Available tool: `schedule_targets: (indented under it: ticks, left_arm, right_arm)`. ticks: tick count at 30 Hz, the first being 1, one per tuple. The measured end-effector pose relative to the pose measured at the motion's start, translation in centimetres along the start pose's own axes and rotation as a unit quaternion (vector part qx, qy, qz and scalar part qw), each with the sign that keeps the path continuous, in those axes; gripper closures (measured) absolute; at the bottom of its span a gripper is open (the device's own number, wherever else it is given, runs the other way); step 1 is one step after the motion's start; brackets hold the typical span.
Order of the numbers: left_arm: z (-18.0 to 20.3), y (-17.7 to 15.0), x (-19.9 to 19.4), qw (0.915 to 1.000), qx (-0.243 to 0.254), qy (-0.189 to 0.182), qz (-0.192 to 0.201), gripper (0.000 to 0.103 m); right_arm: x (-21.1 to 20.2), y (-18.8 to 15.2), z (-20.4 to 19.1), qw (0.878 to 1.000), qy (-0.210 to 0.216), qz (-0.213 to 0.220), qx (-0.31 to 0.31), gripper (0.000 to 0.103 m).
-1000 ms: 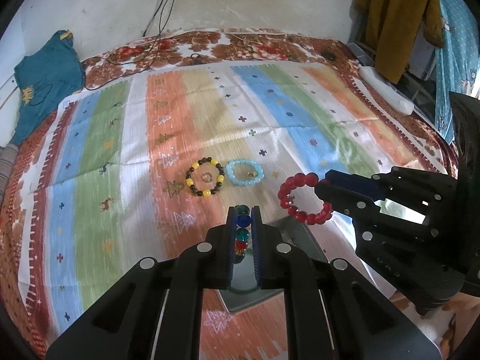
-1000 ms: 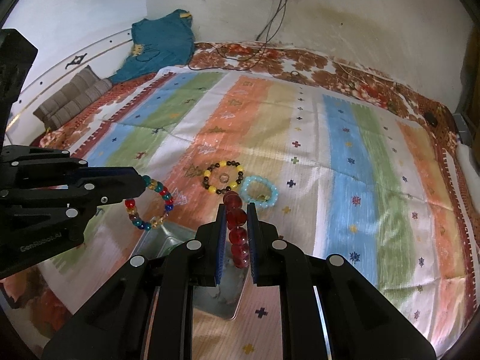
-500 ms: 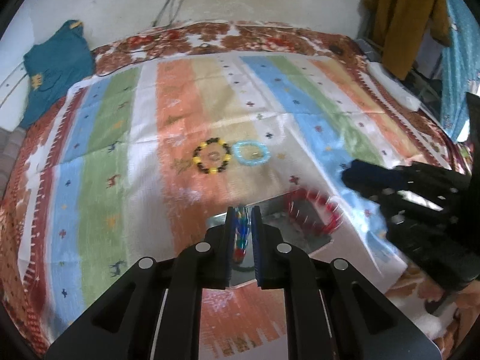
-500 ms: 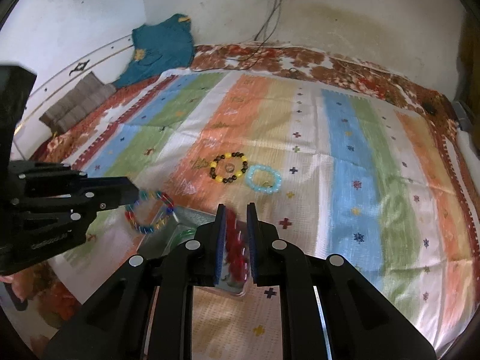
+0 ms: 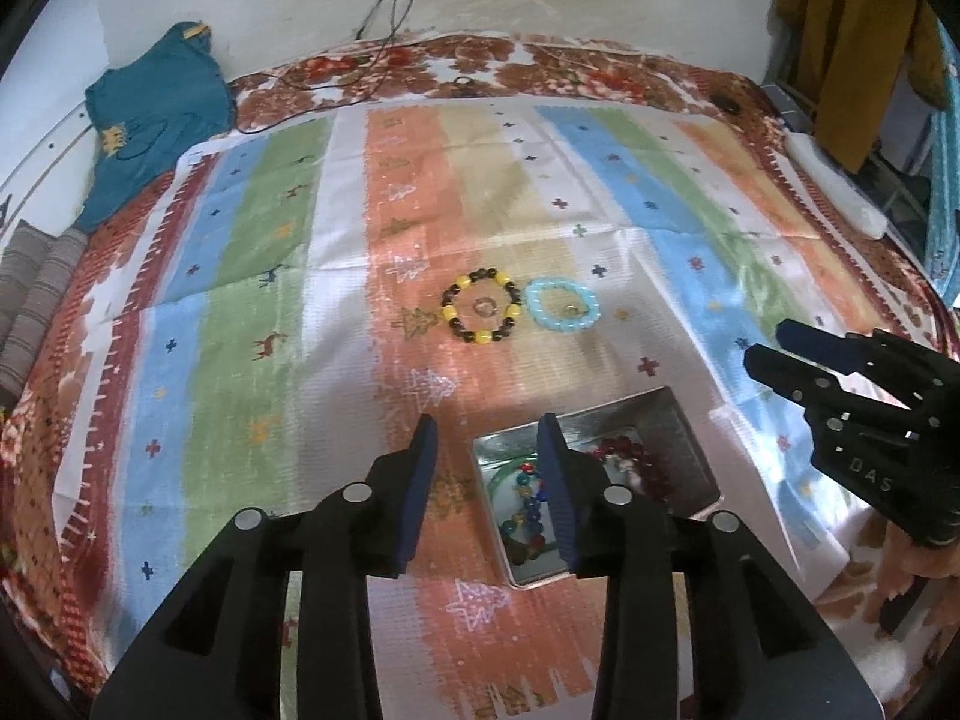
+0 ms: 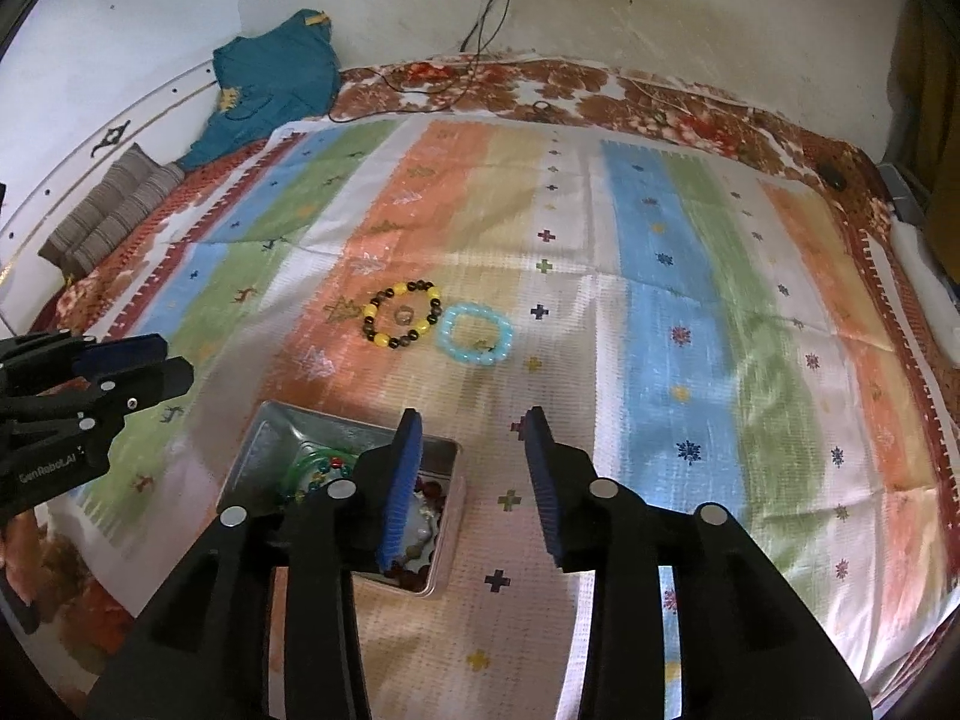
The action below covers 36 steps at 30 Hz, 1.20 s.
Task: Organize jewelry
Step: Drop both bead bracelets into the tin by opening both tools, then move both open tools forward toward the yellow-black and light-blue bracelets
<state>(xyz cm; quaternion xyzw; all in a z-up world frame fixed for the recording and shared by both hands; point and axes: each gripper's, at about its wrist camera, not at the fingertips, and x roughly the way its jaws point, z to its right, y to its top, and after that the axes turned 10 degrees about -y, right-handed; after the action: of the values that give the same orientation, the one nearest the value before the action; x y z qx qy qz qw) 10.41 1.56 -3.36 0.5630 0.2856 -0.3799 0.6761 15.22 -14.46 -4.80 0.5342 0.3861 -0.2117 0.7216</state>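
A metal tin (image 5: 672, 420) (image 6: 264, 432) lies on the striped cloth. Inside it are a multicolour bead bracelet (image 5: 528, 504), a red bead bracelet (image 5: 624, 450) and a green bangle (image 6: 306, 468). A yellow-and-black bracelet (image 5: 480, 312) (image 6: 402, 321) with a small ring inside it and a light blue bracelet (image 5: 561, 312) (image 6: 474, 336) lie further out on the cloth. My left gripper (image 5: 486, 438) is open and empty above the tin's left edge. My right gripper (image 6: 471, 438) is open and empty just right of the tin.
The striped cloth (image 5: 240, 300) covers a floral bed. A teal garment (image 5: 150, 114) and grey cushions (image 6: 102, 216) lie at the far left. Cables (image 6: 480, 30) hang from the wall. Clothes (image 5: 852, 30) hang at the right.
Both grippers opened and let go of their bracelets, which now lie in the tin. Both grippers have pulled back and up from the cloth.
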Motion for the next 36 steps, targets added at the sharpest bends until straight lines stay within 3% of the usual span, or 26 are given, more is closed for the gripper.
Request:
schedule_targets:
  ticks: [18,21,36]
  left_arm:
    - [-1.6,1.5,2.7,0.9994,-0.011,0.032,-0.002,0.035]
    - [-1.7,2.0,2.8,0.9987,-0.004,0.05,0.006,0.033]
    - [-4.2,4.1,5.6,0.9991,-0.03,0.024,-0.019,0.029]
  right_arm:
    - [3.7,2.0,0.2,1.0,-0.005,-0.027,0.003,0.035]
    - [3.8,2.3,0.2,1.0,-0.003,-0.025,0.003,0.033]
    - [6.6,4.1,0.5,0.999,-0.012,-0.038,0.013,0.03]
